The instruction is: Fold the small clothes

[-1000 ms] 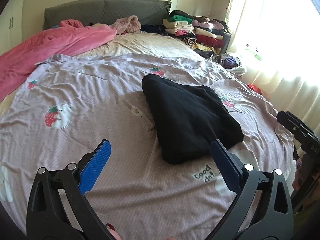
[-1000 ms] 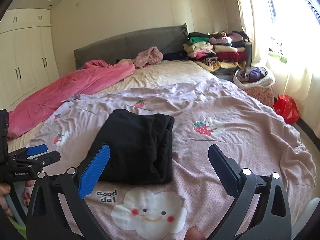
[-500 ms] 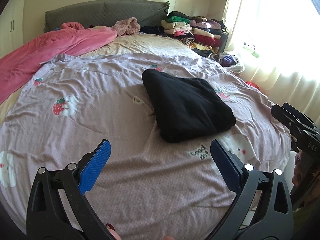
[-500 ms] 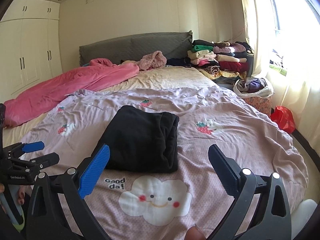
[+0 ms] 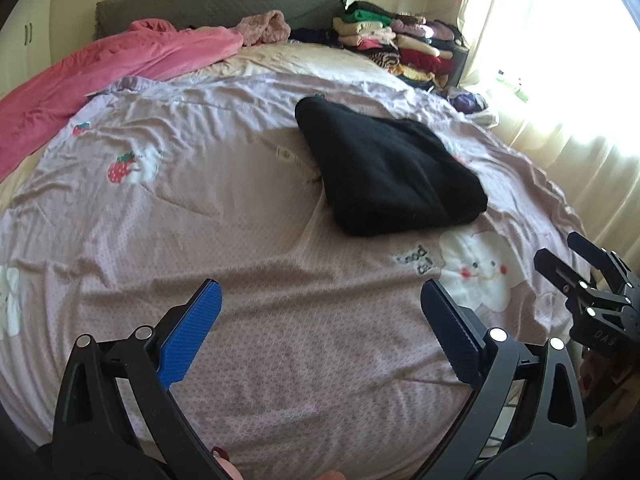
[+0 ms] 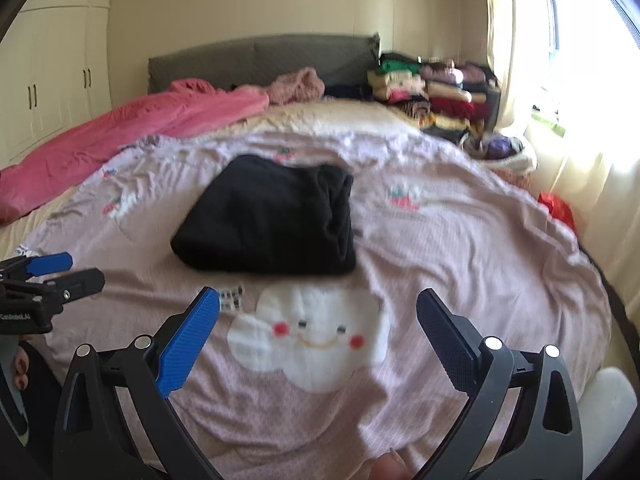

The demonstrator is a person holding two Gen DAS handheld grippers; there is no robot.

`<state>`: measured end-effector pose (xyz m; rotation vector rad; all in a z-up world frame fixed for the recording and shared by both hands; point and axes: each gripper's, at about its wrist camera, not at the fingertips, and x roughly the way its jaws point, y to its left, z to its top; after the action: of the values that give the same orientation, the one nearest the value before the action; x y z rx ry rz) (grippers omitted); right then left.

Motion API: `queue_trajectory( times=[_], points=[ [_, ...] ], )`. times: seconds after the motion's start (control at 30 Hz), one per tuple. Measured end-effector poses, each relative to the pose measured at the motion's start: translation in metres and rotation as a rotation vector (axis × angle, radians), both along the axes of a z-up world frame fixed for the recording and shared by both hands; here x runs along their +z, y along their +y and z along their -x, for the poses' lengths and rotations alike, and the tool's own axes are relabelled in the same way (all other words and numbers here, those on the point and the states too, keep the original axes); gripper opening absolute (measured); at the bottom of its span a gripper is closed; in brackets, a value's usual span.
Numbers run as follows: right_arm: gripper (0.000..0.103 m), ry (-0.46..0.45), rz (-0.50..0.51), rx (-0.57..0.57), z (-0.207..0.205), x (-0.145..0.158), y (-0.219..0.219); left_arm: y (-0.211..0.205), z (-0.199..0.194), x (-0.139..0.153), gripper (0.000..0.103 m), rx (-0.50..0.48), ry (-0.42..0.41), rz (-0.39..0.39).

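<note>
Left gripper (image 5: 320, 300) spread, pinching nothing, low over the near edge of the lilac quilt (image 5: 240, 240); right gripper (image 6: 318, 308) likewise spread and bare. Black garment (image 5: 384, 172) lies folded mid-bed, ahead of both tools and well apart from them. Fold looks finished; next likely a reach to the clothes heap (image 6: 432, 88) by the headboard for another piece.

A folded black garment (image 5: 388, 172) lies mid-bed on the lilac printed bedsheet (image 5: 240, 240), stacked folded clothes (image 5: 400, 48) behind it, both claws before it.
</note>
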<state>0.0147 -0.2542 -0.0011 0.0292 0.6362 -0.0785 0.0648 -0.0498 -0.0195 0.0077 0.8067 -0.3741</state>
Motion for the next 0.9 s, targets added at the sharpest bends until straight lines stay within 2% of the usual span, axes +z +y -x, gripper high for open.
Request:
queue_trajectory(
  times=[0.27,0.9],
  points=[
    [0.098,0.031,-0.006,0.007,-0.004,-0.012,0.004,-0.003,-0.005,-0.014,0.093,0.003,0.043,-0.034],
    [0.098,0.018,-0.014,0.002,-0.003,-0.011,0.000,-0.005,-0.006,-0.014,0.093,-0.001,0.045,-0.047]
  ],
)
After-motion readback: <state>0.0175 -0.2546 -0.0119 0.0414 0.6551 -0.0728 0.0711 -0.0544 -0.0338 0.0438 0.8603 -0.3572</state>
